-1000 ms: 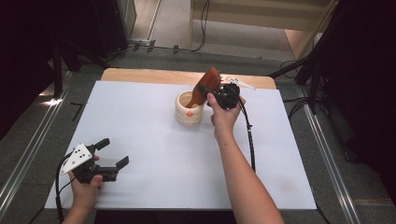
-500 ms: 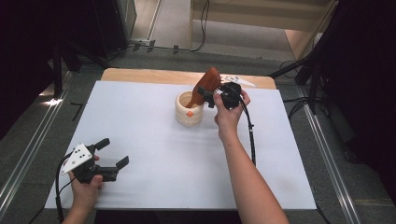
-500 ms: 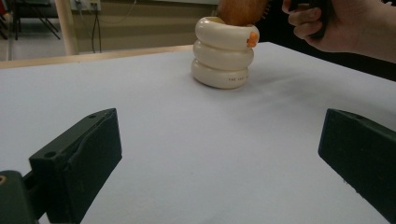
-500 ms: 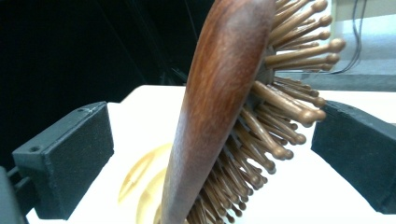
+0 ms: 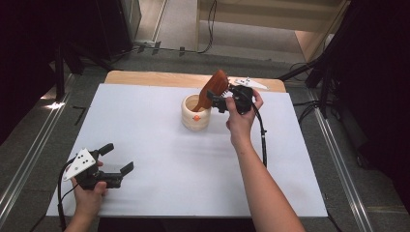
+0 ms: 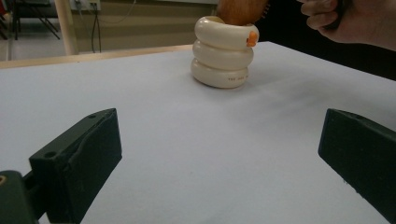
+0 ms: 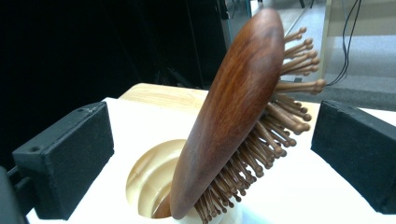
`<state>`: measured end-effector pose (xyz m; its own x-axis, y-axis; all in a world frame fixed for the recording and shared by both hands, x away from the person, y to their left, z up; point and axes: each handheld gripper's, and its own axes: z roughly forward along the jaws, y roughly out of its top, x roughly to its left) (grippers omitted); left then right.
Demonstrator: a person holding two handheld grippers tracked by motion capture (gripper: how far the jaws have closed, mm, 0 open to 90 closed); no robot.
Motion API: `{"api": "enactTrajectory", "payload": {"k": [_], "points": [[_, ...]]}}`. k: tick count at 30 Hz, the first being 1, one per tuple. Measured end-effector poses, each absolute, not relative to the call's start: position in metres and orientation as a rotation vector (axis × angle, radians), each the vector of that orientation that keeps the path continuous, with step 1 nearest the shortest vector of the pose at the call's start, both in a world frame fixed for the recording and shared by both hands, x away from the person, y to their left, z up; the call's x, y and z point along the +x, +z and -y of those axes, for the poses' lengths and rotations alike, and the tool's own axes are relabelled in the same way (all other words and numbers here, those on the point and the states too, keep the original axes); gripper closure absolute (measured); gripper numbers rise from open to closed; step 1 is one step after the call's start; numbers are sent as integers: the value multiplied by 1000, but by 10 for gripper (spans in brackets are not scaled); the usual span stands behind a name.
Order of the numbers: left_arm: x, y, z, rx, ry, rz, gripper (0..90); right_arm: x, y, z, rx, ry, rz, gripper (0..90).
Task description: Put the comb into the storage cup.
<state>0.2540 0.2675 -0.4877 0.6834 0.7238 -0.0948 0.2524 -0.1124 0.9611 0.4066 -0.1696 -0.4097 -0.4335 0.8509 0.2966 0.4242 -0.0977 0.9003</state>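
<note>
A dark wooden hairbrush (image 5: 216, 87) stands tilted with its handle down in a cream ringed holder (image 5: 196, 116) at the back middle of the table. My right gripper (image 5: 216, 100) is just right of the holder at the brush's head. Its jaws have just been opening. In the right gripper view the brush (image 7: 233, 116) leans between the wide-apart pads (image 7: 65, 158), and neither pad touches it. My left gripper (image 5: 118, 157) rests near the front left, open with nothing between its jaws. The holder (image 6: 223, 56) sits far ahead of it.
A white sheet (image 5: 145, 125) covers the table, and a bare wooden strip (image 5: 145, 77) runs along its far edge. The right gripper's cable (image 5: 263, 140) trails along the forearm. Dark floor and metal rails flank the table.
The right gripper has shifted slightly right and up from the brush head. The brush stays leaning in the holder. The left hand has not moved.
</note>
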Motion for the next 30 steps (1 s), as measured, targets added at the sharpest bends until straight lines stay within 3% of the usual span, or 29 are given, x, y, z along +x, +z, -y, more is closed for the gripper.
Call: {"api": "enactTrajectory", "payload": {"k": [30], "points": [[253,-488,-266,1686,489,-796,1,359,-417,203,1277,1545,-1786,0]]}}
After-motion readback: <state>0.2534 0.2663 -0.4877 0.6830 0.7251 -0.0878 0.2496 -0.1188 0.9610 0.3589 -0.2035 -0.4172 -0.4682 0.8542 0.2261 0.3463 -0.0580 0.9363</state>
